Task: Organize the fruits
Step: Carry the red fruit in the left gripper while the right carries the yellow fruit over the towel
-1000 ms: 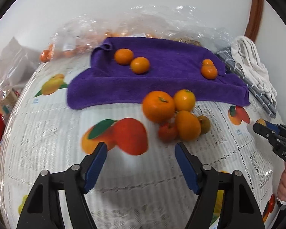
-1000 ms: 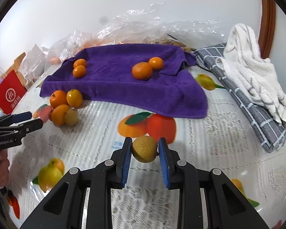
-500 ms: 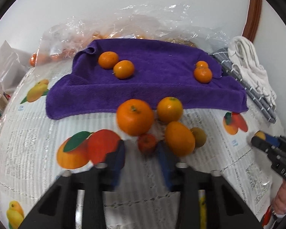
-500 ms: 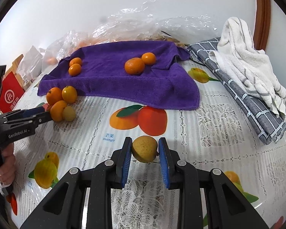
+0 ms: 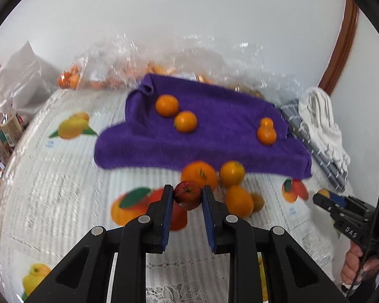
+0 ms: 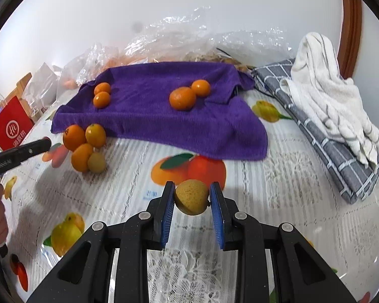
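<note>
My left gripper (image 5: 187, 198) is shut on a small dark red fruit (image 5: 187, 195) and holds it above the tablecloth, just in front of a cluster of oranges (image 5: 199, 174) and a small brownish fruit (image 5: 257, 201). My right gripper (image 6: 192, 198) is shut on a round yellow-brown fruit (image 6: 191, 197), lifted over the table's near part. A purple towel (image 5: 214, 136) (image 6: 149, 116) lies behind, with two pairs of small oranges (image 6: 183, 98) (image 6: 101, 99) on it. The cluster also shows in the right wrist view (image 6: 82, 157), with the left gripper's tip (image 6: 39, 146) beside it.
A fruit-printed tablecloth (image 6: 278, 176) covers the table. Folded grey checked and white towels (image 6: 328, 116) lie at the right. Clear plastic bags (image 5: 118, 70) with more oranges stand behind the purple towel. A red bag (image 6: 10, 128) and boxes stand at the left.
My left gripper moved in to the fruit cluster, closed on the small red fruit and lifted it. My right gripper kept hold of the yellow-brown fruit and drifted slightly.
</note>
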`<state>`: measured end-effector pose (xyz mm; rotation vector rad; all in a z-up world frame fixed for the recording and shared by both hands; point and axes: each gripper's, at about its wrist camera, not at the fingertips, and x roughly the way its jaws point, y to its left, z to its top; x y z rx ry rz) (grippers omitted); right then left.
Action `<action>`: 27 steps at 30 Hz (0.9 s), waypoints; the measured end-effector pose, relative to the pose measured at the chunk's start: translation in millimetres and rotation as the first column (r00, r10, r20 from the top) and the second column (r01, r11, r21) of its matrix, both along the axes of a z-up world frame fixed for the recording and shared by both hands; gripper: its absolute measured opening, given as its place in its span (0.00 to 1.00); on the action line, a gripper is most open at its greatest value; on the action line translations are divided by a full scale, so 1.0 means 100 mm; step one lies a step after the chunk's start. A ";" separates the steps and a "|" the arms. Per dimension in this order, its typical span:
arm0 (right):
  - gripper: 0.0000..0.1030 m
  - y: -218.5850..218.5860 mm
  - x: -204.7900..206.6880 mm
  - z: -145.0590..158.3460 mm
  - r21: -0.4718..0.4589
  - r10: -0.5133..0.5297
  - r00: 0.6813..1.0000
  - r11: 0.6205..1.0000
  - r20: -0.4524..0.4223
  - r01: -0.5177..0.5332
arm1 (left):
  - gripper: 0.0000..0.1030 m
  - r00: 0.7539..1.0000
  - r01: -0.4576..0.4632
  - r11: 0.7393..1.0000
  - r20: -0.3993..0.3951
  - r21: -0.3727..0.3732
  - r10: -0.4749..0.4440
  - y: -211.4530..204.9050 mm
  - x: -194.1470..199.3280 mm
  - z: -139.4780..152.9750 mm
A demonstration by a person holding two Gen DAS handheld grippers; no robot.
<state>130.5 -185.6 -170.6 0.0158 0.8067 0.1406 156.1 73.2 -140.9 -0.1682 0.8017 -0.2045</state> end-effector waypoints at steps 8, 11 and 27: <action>0.27 -0.03 0.31 0.25 0.007 -0.022 0.999 1.000 0.042 0.022 | 0.21 0.997 -0.022 1.000 0.080 0.010 0.021 0.03 0.25 0.37; 0.27 -0.05 0.51 0.38 0.028 -0.031 0.998 0.999 0.060 0.030 | 0.21 0.994 -0.023 1.000 0.108 0.021 0.021 0.01 0.39 0.45; 0.27 -0.13 1.17 0.24 0.035 -0.094 0.995 0.995 0.044 0.092 | 0.21 0.988 -0.073 0.994 0.145 0.077 0.061 -0.07 1.01 0.09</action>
